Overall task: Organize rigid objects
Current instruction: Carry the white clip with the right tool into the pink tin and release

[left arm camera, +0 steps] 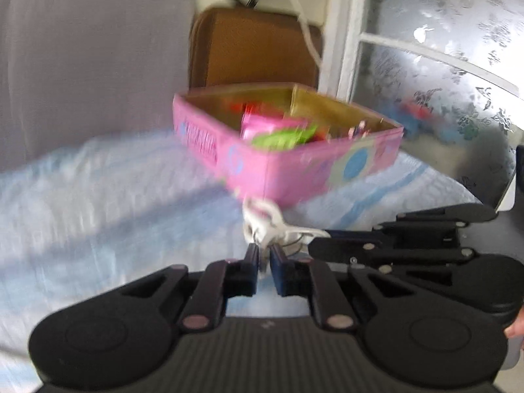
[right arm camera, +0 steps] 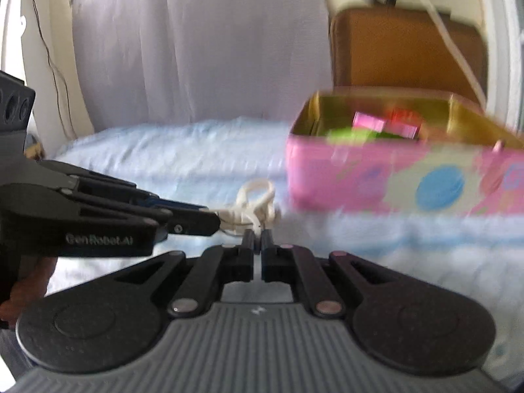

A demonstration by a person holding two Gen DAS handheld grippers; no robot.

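**Both grippers pinched on a white cord bundle beside the pink tin**

I have the left gripper (left arm camera: pixel 263 255) closed down narrow, its two fingers nipping the near end of a small white cord bundle (left arm camera: pixel 262 221). From the left wrist view the right gripper (left arm camera: pixel 319 240) reaches in from the right side, its tip meeting the same bundle. In the right wrist view my right gripper (right arm camera: pixel 257 239) is also drawn nearly together, and the white cord bundle (right arm camera: pixel 253 203) sits right at its fingertips; it appears to grip a strand, though motion blur makes the contact hard to judge. The left gripper (right arm camera: pixel 209 221) comes in from the left there, its tip at the bundle.

The bundle hangs just above a pale blue cloth (left arm camera: pixel 98 190) covering the surface, close in front of the pink tin (left arm camera: pixel 249 163). The tin is open, gold inside, and holds blurred pink, green and red items (left arm camera: pixel 278 131). Behind it stands a brown case (left arm camera: pixel 255 46) against the wall, with a grey curtain (right arm camera: pixel 196 49) to the left and a frosted window (left arm camera: pixel 442 65) to the right.
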